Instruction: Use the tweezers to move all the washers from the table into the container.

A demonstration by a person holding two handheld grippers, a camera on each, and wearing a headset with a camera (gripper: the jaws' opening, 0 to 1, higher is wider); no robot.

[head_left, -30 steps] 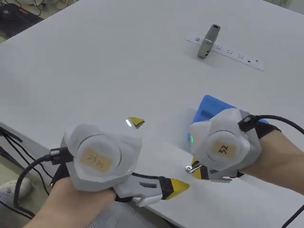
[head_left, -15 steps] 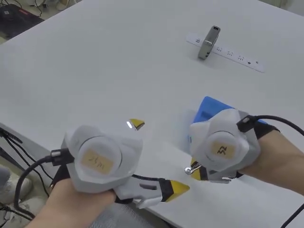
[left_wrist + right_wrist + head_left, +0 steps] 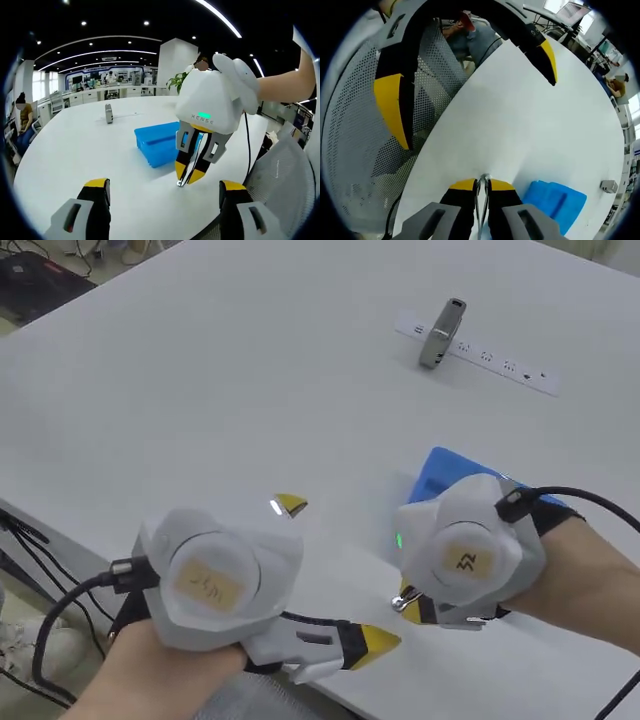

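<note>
My right gripper (image 3: 408,600) points back toward the table's near edge, shut on thin metal tweezers (image 3: 180,181) whose tip hovers just above the white table (image 3: 220,370). The same tweezers (image 3: 482,200) run between its yellow-tipped jaws (image 3: 482,186). Right behind that gripper sits the blue container (image 3: 440,468), also seen as the blue container (image 3: 157,142) and the blue container (image 3: 555,202). My left gripper (image 3: 333,572) faces the right one with its jaws spread wide and nothing between them. Any washers are too small to tell.
A white power strip (image 3: 480,352) with a grey adapter (image 3: 440,332) plugged in lies at the far side. The table's near edge runs just under both grippers, with a mesh chair (image 3: 370,150) below it. Cables (image 3: 30,540) hang at the left.
</note>
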